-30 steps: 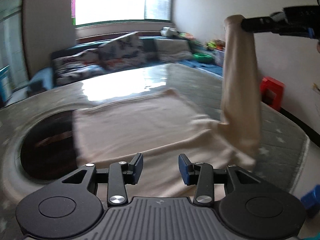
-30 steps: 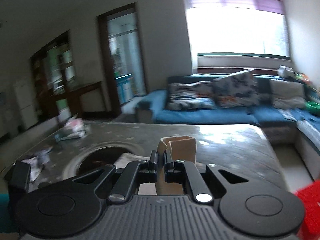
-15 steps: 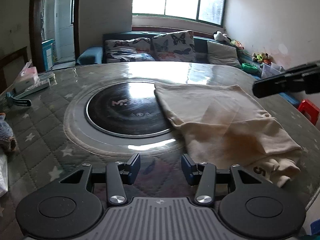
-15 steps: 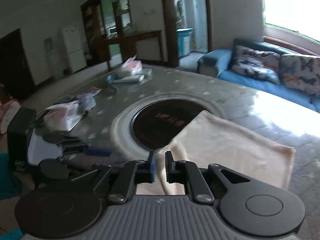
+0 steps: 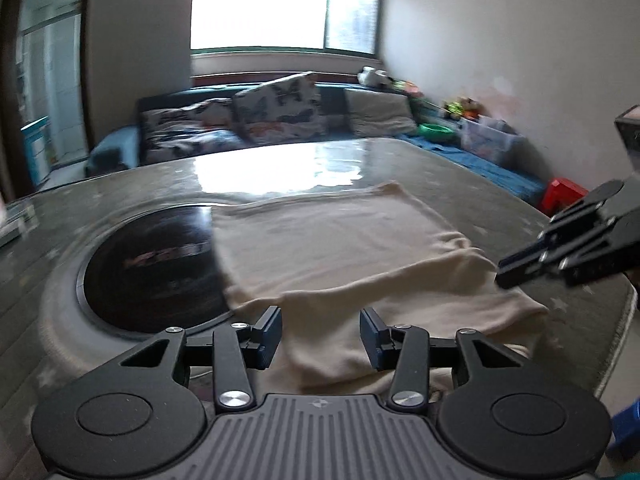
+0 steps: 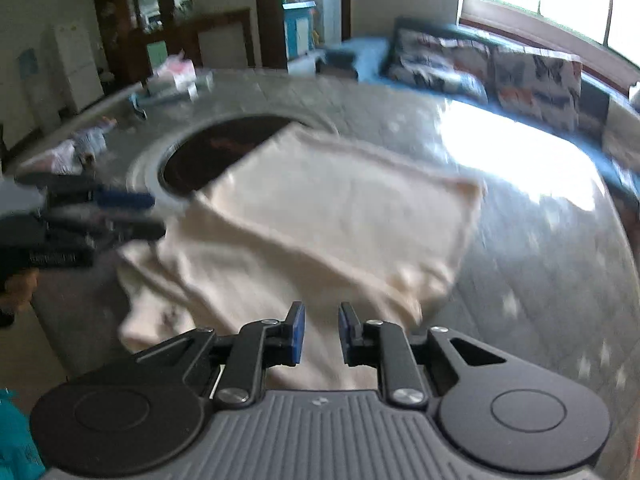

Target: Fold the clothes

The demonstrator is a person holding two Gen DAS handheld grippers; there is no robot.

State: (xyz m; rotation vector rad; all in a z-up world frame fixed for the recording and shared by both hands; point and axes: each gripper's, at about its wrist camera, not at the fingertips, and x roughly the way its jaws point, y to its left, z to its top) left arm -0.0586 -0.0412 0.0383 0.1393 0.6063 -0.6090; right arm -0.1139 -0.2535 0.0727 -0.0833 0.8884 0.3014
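Observation:
A cream garment point(image 5: 340, 248) lies flat on the round quilted table point(image 5: 420, 160), with a sleeve folded across its near part. My left gripper point(image 5: 320, 338) stands open just above the garment's near edge, with nothing pressed between its pads. From the right, my right gripper point(image 5: 506, 276) hovers over the garment's right corner. In the right wrist view that gripper point(image 6: 320, 334) sits low over the cream garment point(image 6: 320, 220). Its jaws are opening and the pads are clear of the cloth below them. The left gripper point(image 6: 154, 216) shows at the left of that view, blurred.
A black round disc point(image 5: 152, 268) fills the table's centre, partly under the garment. Boxes and small items point(image 6: 172, 80) lie at the table's far left. A blue sofa with cushions point(image 5: 240, 128) stands behind the table, and a red stool point(image 5: 564, 196) at the right.
The right gripper came down from holding the sleeve up high and let it go. The sleeve now lies folded on the garment. The left view swung left and then back.

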